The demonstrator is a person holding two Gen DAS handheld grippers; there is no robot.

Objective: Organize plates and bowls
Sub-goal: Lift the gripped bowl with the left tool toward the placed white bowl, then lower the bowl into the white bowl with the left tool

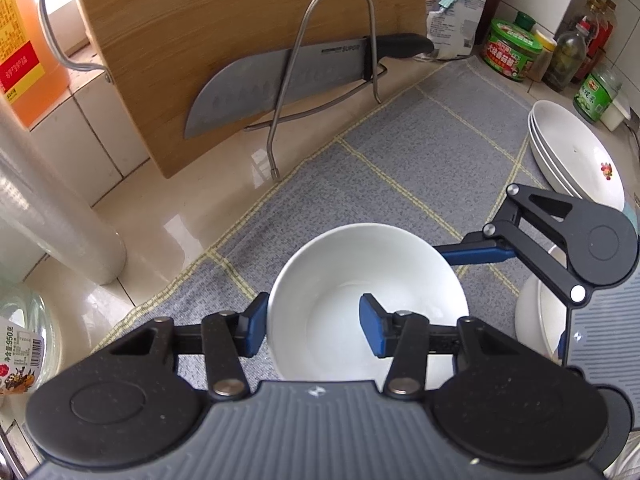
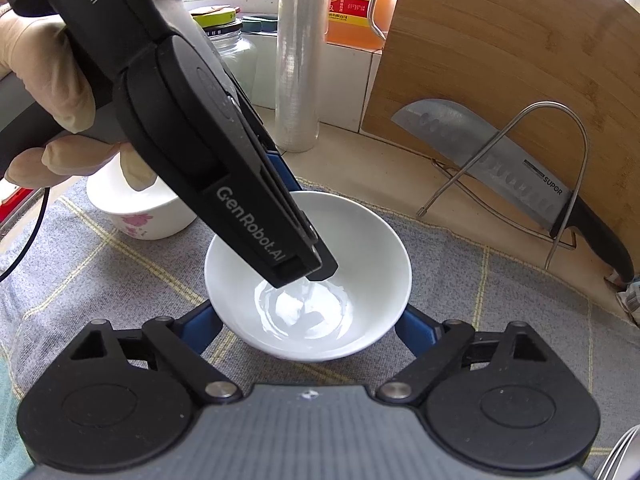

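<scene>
A plain white bowl [image 1: 360, 264] stands on a grey checked cloth [image 1: 360, 168]. My left gripper [image 1: 312, 326] is shut on its left wall, with one blue pad [image 1: 254, 324] outside the rim and the other inside. The right wrist view shows this left gripper [image 2: 308, 268] reaching down into the bowl [image 2: 360, 240], held by a gloved hand [image 2: 44, 80]. My right gripper [image 2: 308, 330] straddles the bowl low down, its blue fingers [image 2: 200, 328] against both outer walls. One right finger [image 1: 476, 254] meets the bowl's right side.
Stacked white plates [image 1: 576, 152] sit at the right, with another white bowl [image 1: 536, 320] beneath the right gripper. A floral bowl [image 2: 140, 212] stands at the left. Behind are a knife [image 1: 280, 80] in a wire rack, a cutting board [image 1: 200, 20], a film roll [image 1: 48, 200] and jars [image 1: 512, 48].
</scene>
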